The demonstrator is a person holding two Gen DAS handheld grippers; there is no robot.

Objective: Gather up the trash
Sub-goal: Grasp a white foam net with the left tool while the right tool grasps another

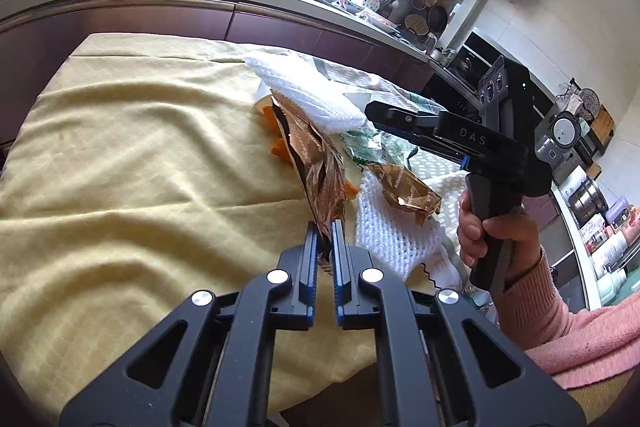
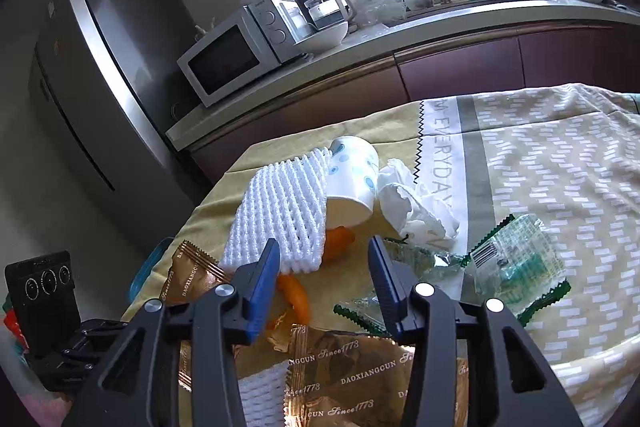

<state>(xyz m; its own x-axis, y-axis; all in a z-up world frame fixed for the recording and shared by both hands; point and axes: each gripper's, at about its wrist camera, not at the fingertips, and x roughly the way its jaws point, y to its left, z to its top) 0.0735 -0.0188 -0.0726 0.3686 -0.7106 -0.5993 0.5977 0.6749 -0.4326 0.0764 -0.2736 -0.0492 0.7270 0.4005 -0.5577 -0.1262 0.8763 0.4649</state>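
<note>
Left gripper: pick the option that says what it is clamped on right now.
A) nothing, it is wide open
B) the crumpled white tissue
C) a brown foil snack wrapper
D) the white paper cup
C: in the left wrist view the left gripper is shut on the end of the brown foil snack wrapper, which stretches away from it above the yellow tablecloth.

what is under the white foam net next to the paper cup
An orange peel piece pokes out from under the white foam net, which also leans against the tipped paper cup. Whatever else lies beneath the net is covered.
</note>
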